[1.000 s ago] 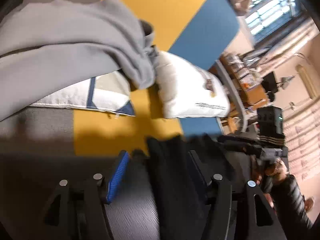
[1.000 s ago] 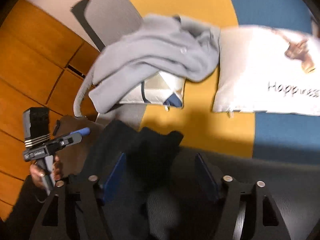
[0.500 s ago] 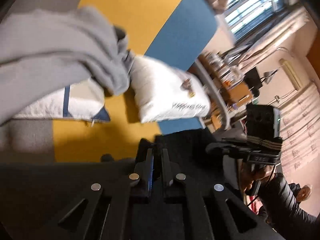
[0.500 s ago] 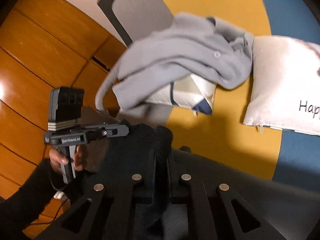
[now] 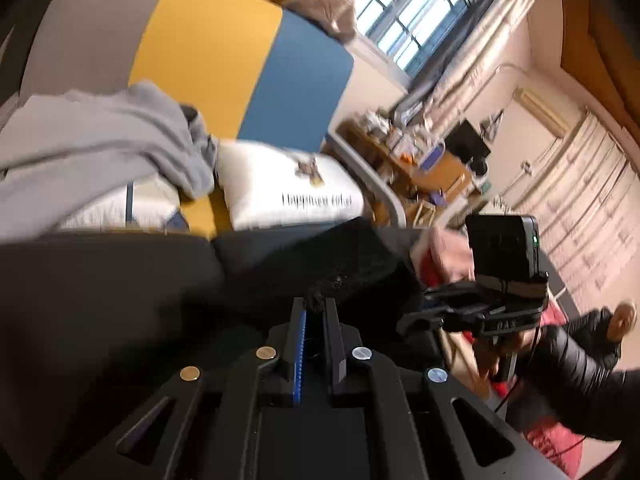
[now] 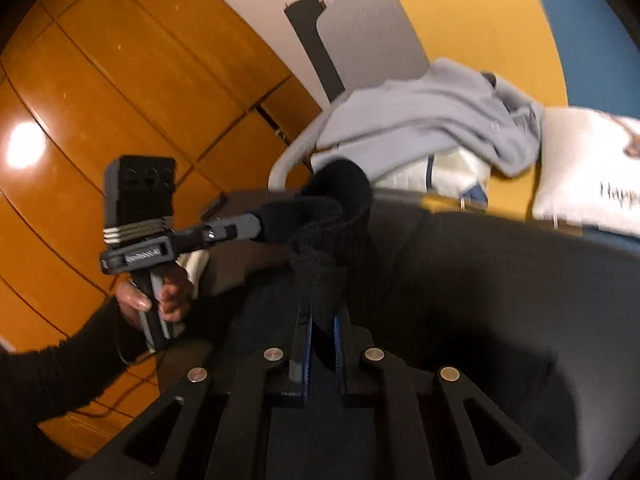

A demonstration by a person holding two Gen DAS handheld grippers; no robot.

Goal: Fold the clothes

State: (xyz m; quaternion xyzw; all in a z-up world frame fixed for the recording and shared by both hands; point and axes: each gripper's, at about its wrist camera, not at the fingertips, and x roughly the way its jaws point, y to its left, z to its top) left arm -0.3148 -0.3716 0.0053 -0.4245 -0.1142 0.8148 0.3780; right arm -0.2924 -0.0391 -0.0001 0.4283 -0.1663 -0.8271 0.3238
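Note:
A black garment (image 5: 352, 256) hangs stretched between my two grippers above the bed. In the left wrist view my left gripper (image 5: 314, 305) is shut on a bunched edge of it. The right gripper (image 5: 404, 322) shows at the right, held by a hand in a dark sleeve. In the right wrist view my right gripper (image 6: 322, 314) pinches a fold of the black garment (image 6: 340, 216), and its jaws are opening slightly with the cloth still between them. The left gripper (image 6: 260, 222) there clamps the other end.
A crumpled grey garment (image 5: 100, 132) (image 6: 420, 120) lies over a patterned pillow (image 6: 452, 172), beside a white printed pillow (image 5: 280, 184). The bedspread (image 5: 208, 48) is grey, yellow and blue. A cluttered desk (image 5: 420, 160) stands beyond the bed, and wooden wall panels (image 6: 100, 100) on the other side.
Both grippers stood open around the black cloth, then shut on it. Both have since risen and pulled back, lifting the garment off the bed.

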